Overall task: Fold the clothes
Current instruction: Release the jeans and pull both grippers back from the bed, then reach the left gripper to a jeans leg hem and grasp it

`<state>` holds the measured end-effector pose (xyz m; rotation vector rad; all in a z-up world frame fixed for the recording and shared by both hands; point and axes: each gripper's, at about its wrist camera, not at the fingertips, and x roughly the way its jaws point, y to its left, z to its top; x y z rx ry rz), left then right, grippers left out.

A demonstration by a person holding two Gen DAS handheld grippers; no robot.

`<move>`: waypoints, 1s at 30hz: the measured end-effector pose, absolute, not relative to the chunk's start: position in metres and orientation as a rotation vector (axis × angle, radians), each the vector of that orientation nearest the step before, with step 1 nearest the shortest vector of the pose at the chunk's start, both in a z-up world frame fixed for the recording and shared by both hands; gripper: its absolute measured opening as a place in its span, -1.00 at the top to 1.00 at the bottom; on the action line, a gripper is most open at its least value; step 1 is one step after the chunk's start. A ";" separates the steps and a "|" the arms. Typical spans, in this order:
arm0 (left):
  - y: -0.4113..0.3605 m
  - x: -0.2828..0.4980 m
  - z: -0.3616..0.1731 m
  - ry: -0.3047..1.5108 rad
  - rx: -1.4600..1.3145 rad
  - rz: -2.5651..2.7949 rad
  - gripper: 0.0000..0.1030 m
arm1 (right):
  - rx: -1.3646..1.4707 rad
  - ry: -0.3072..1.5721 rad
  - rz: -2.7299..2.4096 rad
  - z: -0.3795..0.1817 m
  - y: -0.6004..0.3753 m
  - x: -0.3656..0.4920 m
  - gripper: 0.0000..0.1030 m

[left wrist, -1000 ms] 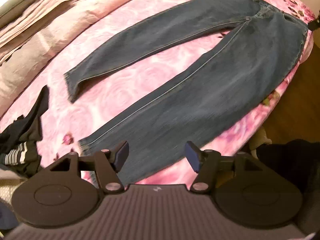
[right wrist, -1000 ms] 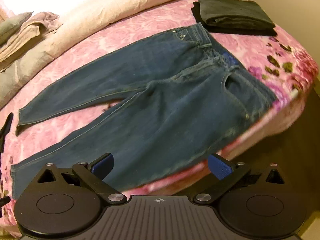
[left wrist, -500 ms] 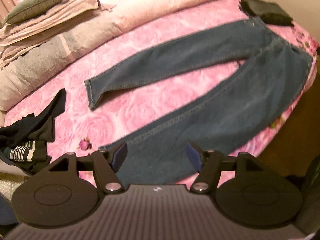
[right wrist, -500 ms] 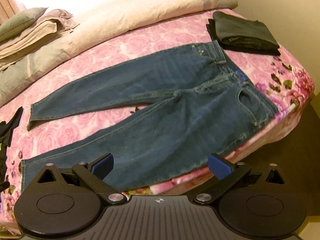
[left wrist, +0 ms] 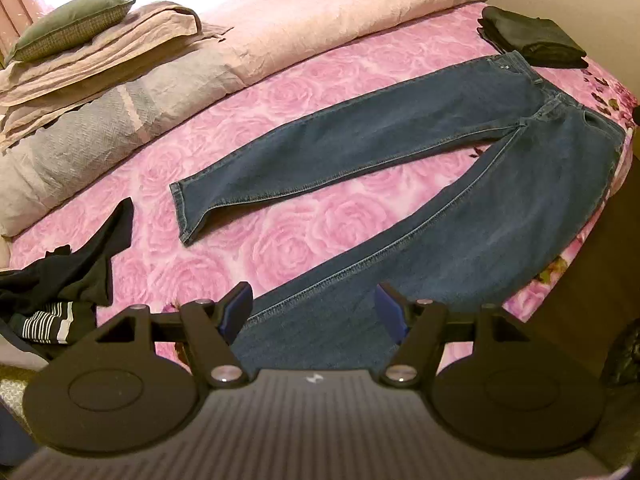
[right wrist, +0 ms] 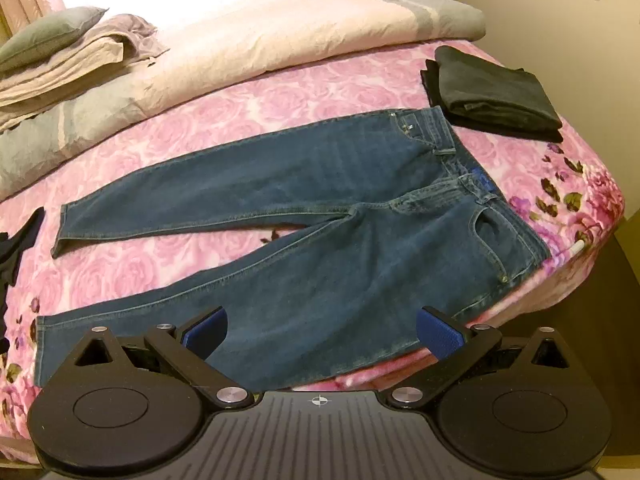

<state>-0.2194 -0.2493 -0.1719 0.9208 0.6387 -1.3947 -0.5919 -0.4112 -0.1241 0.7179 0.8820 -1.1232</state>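
While both tools hang above the near edge of the bed, neither touches cloth.

Item 1: left gripper (left wrist: pixel 314 310). Blue-padded fingers (left wrist: pixel 237 309) spread apart, nothing between them. Held over the lower end of the near trouser leg.

Item 2: right gripper (right wrist: pixel 322 332). Blue pads (right wrist: pixel 440 338) spread wide, nothing held. Held over the thigh of the near leg, close to the mattress edge.

Item 3: jeans (right wrist: pixel 320 216). Dark blue denim, laid flat and front side up on the bed, legs splayed in a V. Waistband lies ahead and to the right of the right gripper; the hems lie to its left. From the left gripper, the far leg's hem (left wrist: pixel 182 212) lies ahead and slightly left, and the waist is far ahead to the right.

Item 4: pink rose-print bedspread (right wrist: pixel 280 92). Lies beneath the jeans.

Item 5: folded dark garment (right wrist: pixel 492 94). Neat stack, just beyond the waistband, ahead and right of both grippers.

Item 6: crumpled dark clothes (left wrist: pixel 68 280). One piece has white stripes. Left of the left gripper, well apart from the jeans.

Item 7: rolled quilt (left wrist: pixel 280 28). Pink and grey, along the far side of the bed.

Item 8: green pillow (left wrist: pixel 72 26). Atop folded bedding, far ahead left.
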 end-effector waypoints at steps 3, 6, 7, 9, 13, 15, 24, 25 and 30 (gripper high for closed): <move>-0.248 -0.221 -0.173 0.626 0.934 -1.399 -0.25 | 0.730 0.891 -1.116 -0.128 -0.410 -0.593 -1.00; -0.247 -0.221 -0.175 0.635 0.933 -1.396 -0.25 | 0.738 0.892 -1.110 -0.129 -0.409 -0.593 -1.00; -0.247 -0.221 -0.175 0.636 0.933 -1.397 -0.25 | 0.737 0.893 -1.108 -0.129 -0.410 -0.592 -1.00; -0.246 -0.221 -0.175 0.635 0.934 -1.399 -0.25 | 0.734 0.896 -1.105 -0.130 -0.410 -0.592 -1.00; -0.244 -0.220 -0.176 0.642 0.930 -1.395 -0.25 | 0.735 0.900 -1.100 -0.131 -0.410 -0.590 -1.00; -0.244 -0.220 -0.176 0.646 0.930 -1.393 -0.25 | 0.736 0.902 -1.098 -0.132 -0.411 -0.589 -1.00; -0.231 -0.232 -0.191 0.535 1.056 -1.435 -0.25 | 0.541 0.957 -1.087 -0.133 -0.402 -0.585 -1.00; -0.227 -0.236 -0.197 0.504 1.096 -1.447 -0.25 | 0.499 0.974 -1.079 -0.135 -0.400 -0.583 -1.00; -0.210 -0.254 -0.239 0.401 1.264 -1.502 -0.21 | 0.367 1.081 -0.978 -0.168 -0.388 -0.576 -1.00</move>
